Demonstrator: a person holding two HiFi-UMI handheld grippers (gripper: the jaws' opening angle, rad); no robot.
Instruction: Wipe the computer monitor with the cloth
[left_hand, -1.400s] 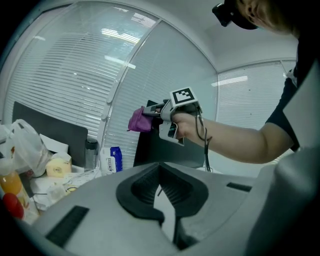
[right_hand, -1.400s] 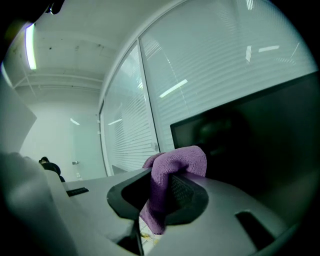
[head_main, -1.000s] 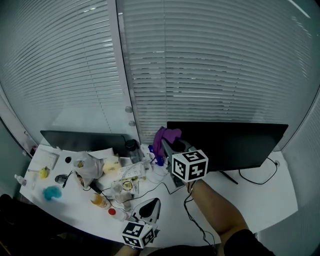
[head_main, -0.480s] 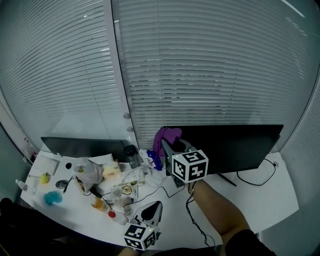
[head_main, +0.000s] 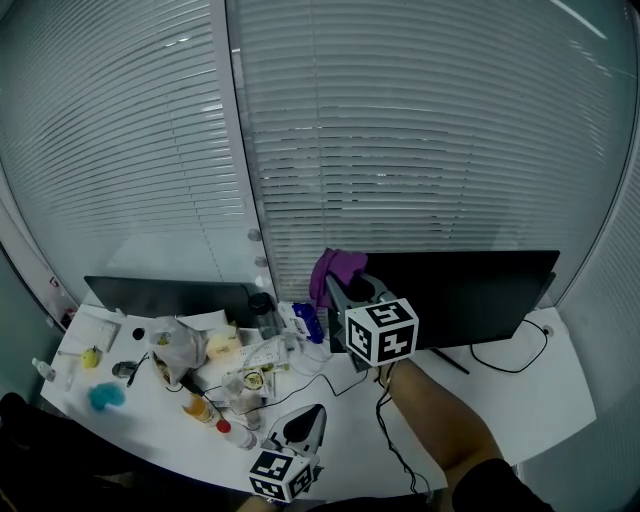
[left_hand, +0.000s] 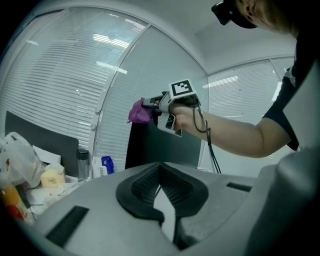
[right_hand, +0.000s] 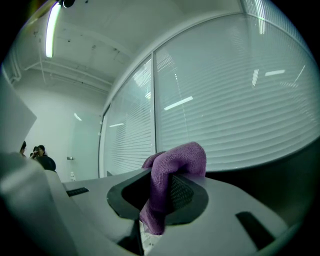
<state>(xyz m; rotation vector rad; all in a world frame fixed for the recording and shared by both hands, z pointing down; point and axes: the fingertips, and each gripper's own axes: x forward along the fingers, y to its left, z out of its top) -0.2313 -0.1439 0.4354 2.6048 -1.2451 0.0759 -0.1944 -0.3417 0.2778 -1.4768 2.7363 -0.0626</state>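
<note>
Purple cloth (right_hand: 172, 170), black monitor (head_main: 470, 295), white desk (head_main: 525, 395)

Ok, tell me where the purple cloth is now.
Head view, centre: the purple cloth is clamped in the right gripper, by the upper left corner of the right-hand monitor.

**Office: workstation by a window wall**

White desk (head_main: 540, 400) set against full-height glazing hung with closed slatted blinds (head_main: 420, 150). Right: one wide computer monitor (head_main: 470, 295) on a stand, with a black cable (head_main: 500, 369) looping beside it. Left: second dark monitor (head_main: 165, 297). Between them, desk clutter: plastic bag (head_main: 178, 342), bottle (head_main: 262, 305), papers (head_main: 265, 350). Far off in the right gripper view: ceiling strip light (right_hand: 50, 30) and people (right_hand: 40, 159) standing.
</note>
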